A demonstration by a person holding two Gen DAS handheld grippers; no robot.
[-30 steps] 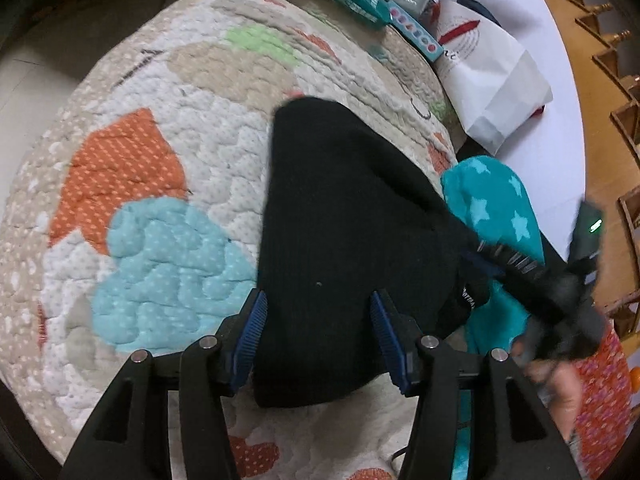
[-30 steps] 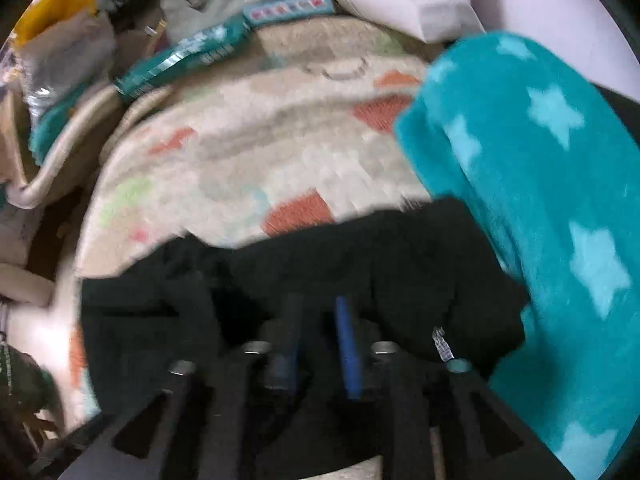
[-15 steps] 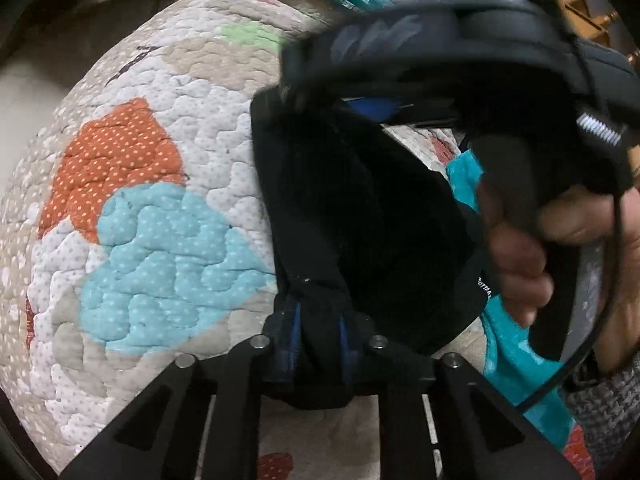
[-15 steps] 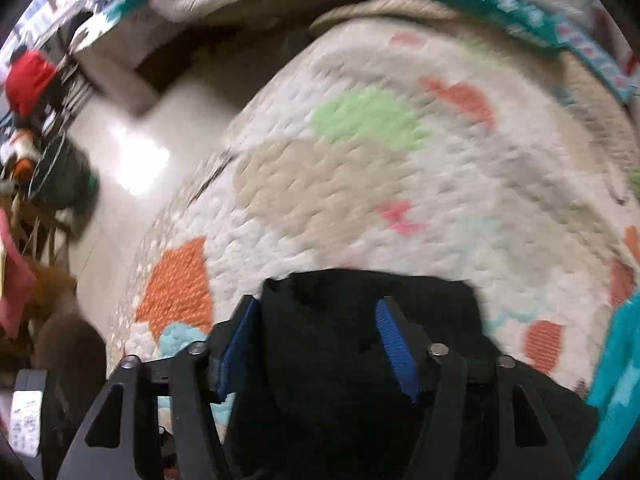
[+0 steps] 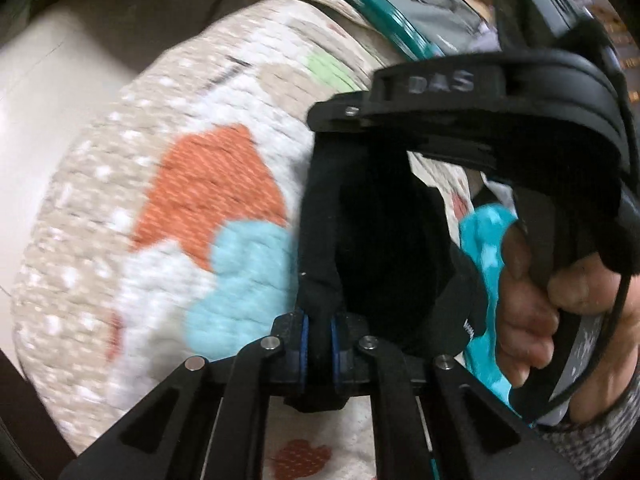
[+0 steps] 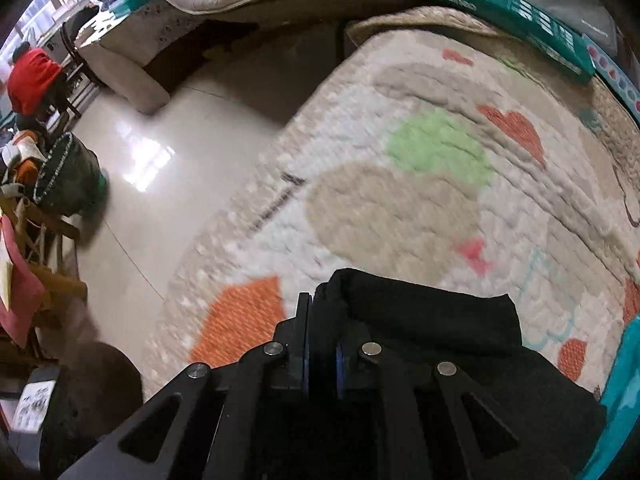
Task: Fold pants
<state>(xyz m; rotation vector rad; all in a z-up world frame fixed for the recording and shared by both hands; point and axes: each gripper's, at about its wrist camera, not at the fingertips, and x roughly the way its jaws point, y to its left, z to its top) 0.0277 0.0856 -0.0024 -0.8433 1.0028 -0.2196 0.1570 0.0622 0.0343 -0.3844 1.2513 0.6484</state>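
Observation:
The black pants lie folded on a quilt patterned in orange, blue and green. My left gripper is shut on the near left edge of the pants, black cloth pinched between its blue pads. My right gripper is shut on the far left corner of the pants. In the left wrist view the right gripper's black body and the hand holding it fill the right side, above the pants. The cloth edge is pulled taut between the two grips.
A teal blanket with stars lies right of the pants. Teal boxes and a grey bag sit at the quilt's far edge. Left of the quilt is shiny floor, with a beige cushion, chairs and clutter beyond.
Both grippers went from open to shut on the pants' left edge. The right gripper swung from the teal blanket side across to the far left corner.

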